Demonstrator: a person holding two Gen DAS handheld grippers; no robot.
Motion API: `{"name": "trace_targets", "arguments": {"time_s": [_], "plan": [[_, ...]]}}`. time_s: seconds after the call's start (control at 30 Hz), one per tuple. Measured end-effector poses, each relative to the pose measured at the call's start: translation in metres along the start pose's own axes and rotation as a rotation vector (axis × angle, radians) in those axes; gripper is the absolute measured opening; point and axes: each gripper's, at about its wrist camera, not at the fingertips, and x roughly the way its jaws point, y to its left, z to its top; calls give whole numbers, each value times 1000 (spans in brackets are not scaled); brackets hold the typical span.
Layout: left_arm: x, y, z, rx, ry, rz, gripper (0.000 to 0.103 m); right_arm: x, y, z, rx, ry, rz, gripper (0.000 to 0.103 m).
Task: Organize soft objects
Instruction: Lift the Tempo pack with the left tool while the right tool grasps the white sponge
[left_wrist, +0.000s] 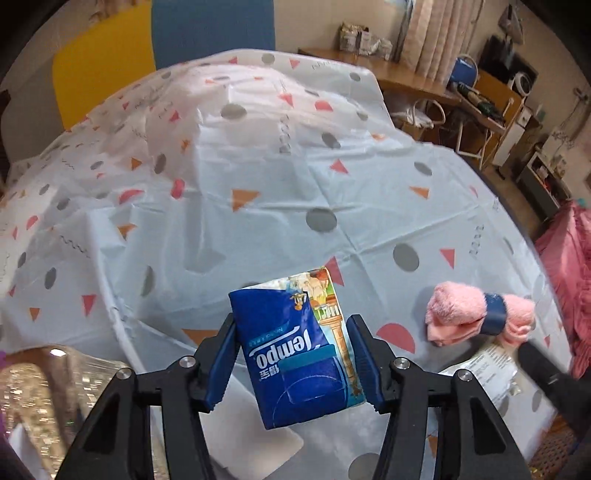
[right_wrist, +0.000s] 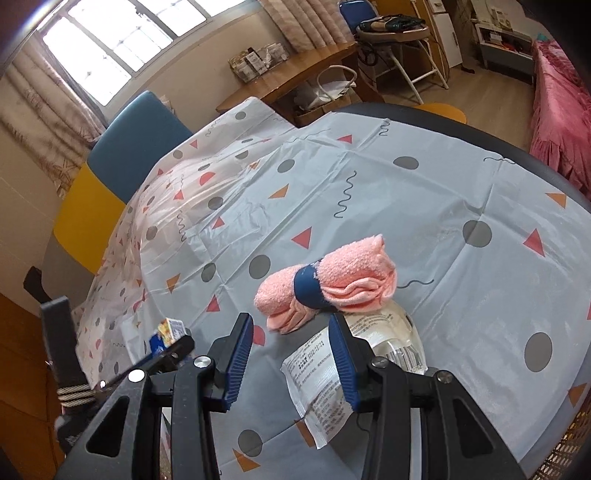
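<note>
In the left wrist view my left gripper (left_wrist: 292, 328) is shut on a blue Tempo tissue pack (left_wrist: 295, 354); both blue pads press its sides and the pack tilts a little. A pink rolled towel (left_wrist: 476, 317) with a blue band lies to its right on the patterned tablecloth (left_wrist: 280, 206). In the right wrist view my right gripper (right_wrist: 290, 325) is open with nothing between its fingers, just short of the pink towel (right_wrist: 332, 280). A clear plastic packet (right_wrist: 325, 384) with a printed label lies under its right finger. The left gripper (right_wrist: 166, 354) with the tissue pack (right_wrist: 168, 330) shows at the left.
A glittery container (left_wrist: 37, 398) sits at the lower left of the left wrist view. A wicker basket rim (right_wrist: 569, 446) shows at the lower right. Blue (right_wrist: 140, 136) and yellow (right_wrist: 81, 218) chair backs stand behind the table. A pink bedspread (right_wrist: 557, 110) is beyond the table's dark edge.
</note>
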Motion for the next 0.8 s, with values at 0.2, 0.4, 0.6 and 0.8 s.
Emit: {"name": "trace_targets", "arguments": {"time_s": [0.2,0.4,0.6,0.8], "plan": [[-41,30,28,-10,-62,6,59,30,38,-20,-202,172,46,43],[-71,81,48,-97,-107,22,59,46,104,-61,-528,249,105,43],[-99,126,45,-152,-138,32,59,66,154,-103,-843,313,114,53],[-118,160,30,-178,-152,43,59,91,169,-122,-1000,379,103,60]]}}
